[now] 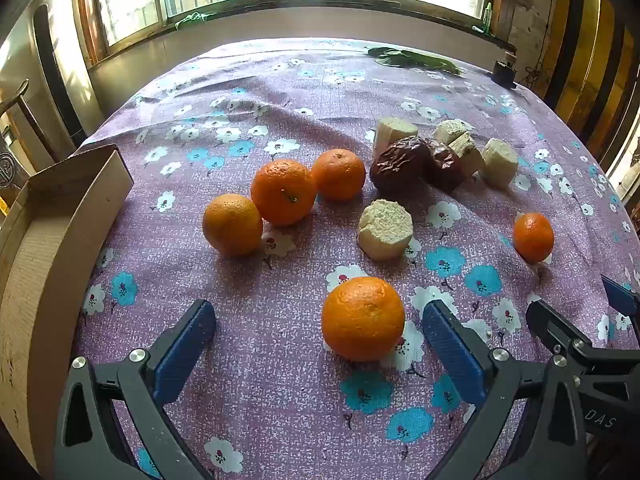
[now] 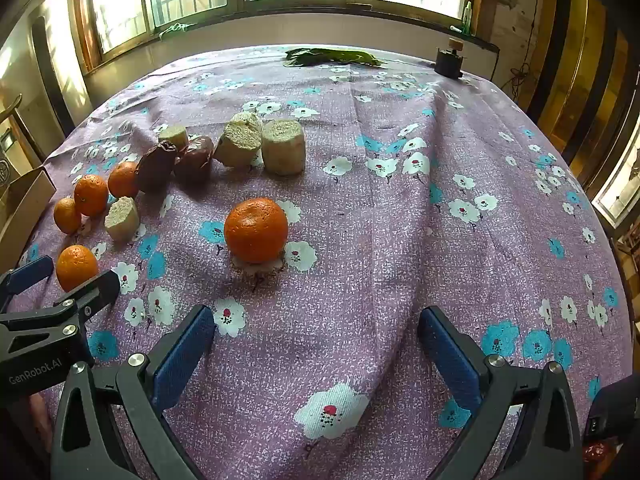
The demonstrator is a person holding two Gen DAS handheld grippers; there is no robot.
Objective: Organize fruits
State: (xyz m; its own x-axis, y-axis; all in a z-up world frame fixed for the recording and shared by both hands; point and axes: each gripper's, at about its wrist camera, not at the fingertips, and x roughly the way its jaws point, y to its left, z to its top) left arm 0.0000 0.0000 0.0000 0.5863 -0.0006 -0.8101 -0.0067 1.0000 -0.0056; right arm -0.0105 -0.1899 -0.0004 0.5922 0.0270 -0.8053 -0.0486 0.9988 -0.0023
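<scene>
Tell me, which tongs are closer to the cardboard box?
Left. The cardboard box sits just beside the left tongs, on their left. The right tongs are further off: from them, the box lies beyond the left tongs.

In the right wrist view, the black body of the left gripper (image 2: 28, 276) at the lower left edge carries pale lettering reading "GenRobot.AI". In the left wrist view, the black body of the right gripper (image 1: 580, 304) at the lower right corner shows the letters "DAS", cut off by the frame.
</scene>
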